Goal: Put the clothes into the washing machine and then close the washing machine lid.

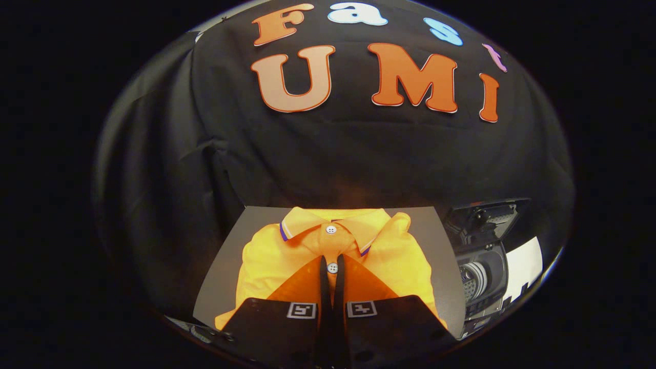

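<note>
A yellow polo shirt (266,266) lies folded and flat on a grey mat (225,266), collar (353,233) towards the booth wall. My gripper (332,262) hovers over the shirt's button placket. Its fingers stand together with only a thin slit between them, through which a white button (332,267) shows. I see no fabric pinched or lifted. To the right of the mat stands a small toy washing machine (492,287) with its lid (487,218) raised and its drum (475,279) open to view.
The black cloth wall (359,154) hangs close behind the mat and the washing machine. A white patch (525,266) shows to the right of the machine. A strip of bare mat separates the shirt from the machine.
</note>
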A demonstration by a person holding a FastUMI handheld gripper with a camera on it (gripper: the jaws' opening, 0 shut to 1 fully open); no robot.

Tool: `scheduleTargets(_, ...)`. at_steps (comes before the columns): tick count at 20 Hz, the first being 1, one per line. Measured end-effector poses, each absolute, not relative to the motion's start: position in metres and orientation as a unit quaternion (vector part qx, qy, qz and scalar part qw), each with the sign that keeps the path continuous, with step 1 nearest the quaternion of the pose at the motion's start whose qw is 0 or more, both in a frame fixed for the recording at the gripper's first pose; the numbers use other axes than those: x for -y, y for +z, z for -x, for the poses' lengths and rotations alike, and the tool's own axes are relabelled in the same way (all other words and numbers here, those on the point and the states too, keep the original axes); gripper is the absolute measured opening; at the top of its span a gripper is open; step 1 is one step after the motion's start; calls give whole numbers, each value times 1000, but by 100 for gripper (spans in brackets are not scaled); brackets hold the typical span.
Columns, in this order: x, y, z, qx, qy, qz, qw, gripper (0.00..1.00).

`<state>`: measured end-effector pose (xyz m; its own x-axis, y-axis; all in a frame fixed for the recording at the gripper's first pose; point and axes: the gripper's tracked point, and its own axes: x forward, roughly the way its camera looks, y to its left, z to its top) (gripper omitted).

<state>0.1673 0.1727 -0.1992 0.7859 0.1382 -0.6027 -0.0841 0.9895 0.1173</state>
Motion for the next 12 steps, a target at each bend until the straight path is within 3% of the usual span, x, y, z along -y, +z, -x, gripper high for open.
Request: scheduleTargets(12,-1,-107,-137,-239,59,-129,961,8)
